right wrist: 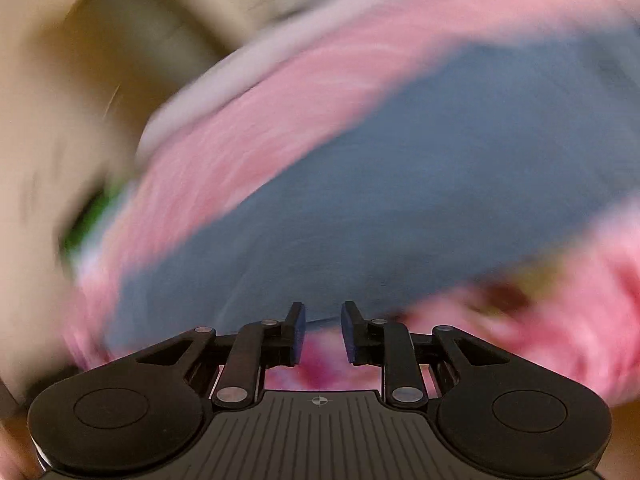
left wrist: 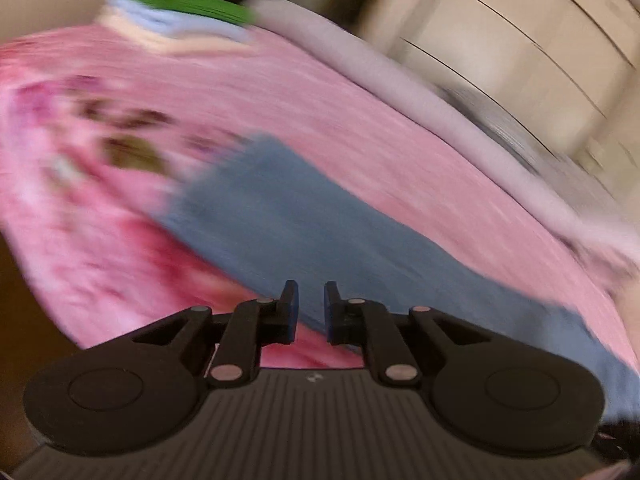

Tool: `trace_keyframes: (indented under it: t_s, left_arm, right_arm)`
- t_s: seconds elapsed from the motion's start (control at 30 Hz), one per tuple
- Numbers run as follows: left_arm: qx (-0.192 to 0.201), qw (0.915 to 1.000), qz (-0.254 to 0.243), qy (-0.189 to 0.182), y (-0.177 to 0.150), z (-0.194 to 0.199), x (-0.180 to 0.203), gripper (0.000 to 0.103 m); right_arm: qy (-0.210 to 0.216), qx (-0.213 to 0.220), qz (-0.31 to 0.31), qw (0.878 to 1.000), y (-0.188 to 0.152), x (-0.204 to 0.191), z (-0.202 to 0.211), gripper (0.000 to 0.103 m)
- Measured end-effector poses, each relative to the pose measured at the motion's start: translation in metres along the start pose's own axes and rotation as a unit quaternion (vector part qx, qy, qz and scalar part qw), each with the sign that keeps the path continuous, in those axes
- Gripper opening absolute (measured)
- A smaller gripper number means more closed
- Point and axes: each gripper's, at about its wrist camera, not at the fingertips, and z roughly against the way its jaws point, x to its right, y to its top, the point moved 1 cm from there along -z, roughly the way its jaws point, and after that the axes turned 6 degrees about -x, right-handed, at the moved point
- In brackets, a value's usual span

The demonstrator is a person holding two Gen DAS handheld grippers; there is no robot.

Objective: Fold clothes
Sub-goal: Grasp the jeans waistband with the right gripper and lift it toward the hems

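While both views blur with motion, seen from left to right in the left wrist view: pink floral bedspread (left wrist: 120,184) across the bed, with a stack of folded clothes (left wrist: 180,12), green near the top, at its far edge; blue garment (left wrist: 304,224) lying flat on the spread in a long band running toward the lower right; pale drawers (left wrist: 520,40) beyond the bed. Left gripper (left wrist: 311,308) above the garment's near edge, jaws slightly apart, gripping nothing. From the right wrist view: same blue garment (right wrist: 380,168) spread wide over the pink cover (right wrist: 248,120), right gripper (right wrist: 323,330) at its near hem, jaws parted a little, nothing between the blue pads (right wrist: 301,332).
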Motion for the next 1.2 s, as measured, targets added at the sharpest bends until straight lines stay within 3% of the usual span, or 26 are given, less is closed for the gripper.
trace_keyframes:
  t_s: [0.07, 0.13, 0.27, 0.47, 0.57, 0.6, 0.63, 0.73, 0.8, 0.87, 1.07, 1.2]
  left_arm:
    - [-0.020, 0.9987, -0.024, -0.041, -0.009, -0.012, 0.028, 0.008]
    - [-0.039, 0.9958, -0.036, -0.075, -0.019, -0.022, 0.053, 0.008]
    - [-0.080, 0.9887, -0.014, -0.126, -0.031, -0.038, 0.083, 0.008]
    - [-0.099, 0.9845, 0.041, -0.139, -0.039, -0.046, 0.084, 0.008]
    - [-0.105, 0.9826, 0.064, -0.139, -0.043, -0.050, 0.083, 0.010]
    - [-0.107, 0.9819, 0.072, -0.139, -0.044, -0.052, 0.083, 0.010]
    - [-0.109, 0.9812, 0.077, -0.139, -0.045, -0.052, 0.083, 0.010]
    - [-0.102, 0.9834, 0.075, -0.130, -0.045, -0.055, 0.085, 0.010]
    - [-0.096, 0.9876, 0.063, -0.107, -0.046, -0.060, 0.086, 0.010]
    - [-0.093, 0.9905, 0.051, -0.087, -0.049, -0.066, 0.088, 0.010]
    - [-0.069, 0.9956, 0.015, -0.062, -0.048, -0.061, 0.099, 0.010]
    - [-0.069, 0.9949, 0.003, -0.074, -0.047, -0.058, 0.106, 0.010]
  right_arm:
    - [0.027, 0.025, -0.106, 0.994, 0.016, 0.030, 0.022, 0.024]
    - [0.051, 0.065, -0.166, 0.983, 0.022, 0.055, 0.040, 0.024]
    - [0.080, 0.080, -0.225, 0.968, 0.030, 0.081, 0.049, 0.023]
    - [0.089, 0.068, -0.261, 0.959, 0.040, 0.099, 0.038, 0.023]
    - [0.093, 0.072, -0.256, 0.959, 0.045, 0.102, 0.034, 0.023]
    - [0.089, 0.076, -0.244, 0.963, 0.047, 0.101, 0.034, 0.001]
    - [0.084, 0.080, -0.231, 0.966, 0.050, 0.099, 0.035, 0.001]
    - [0.035, 0.116, -0.107, 0.987, 0.044, 0.069, 0.053, 0.000]
    - [-0.012, 0.122, -0.038, 0.992, 0.039, 0.058, 0.055, 0.000]
    - [-0.037, 0.098, -0.055, 0.993, 0.036, 0.067, 0.040, 0.001]
    - [0.009, 0.085, -0.090, 0.992, 0.042, 0.072, 0.063, 0.013]
    - [0.010, 0.150, -0.154, 0.976, 0.053, 0.104, 0.098, 0.015]
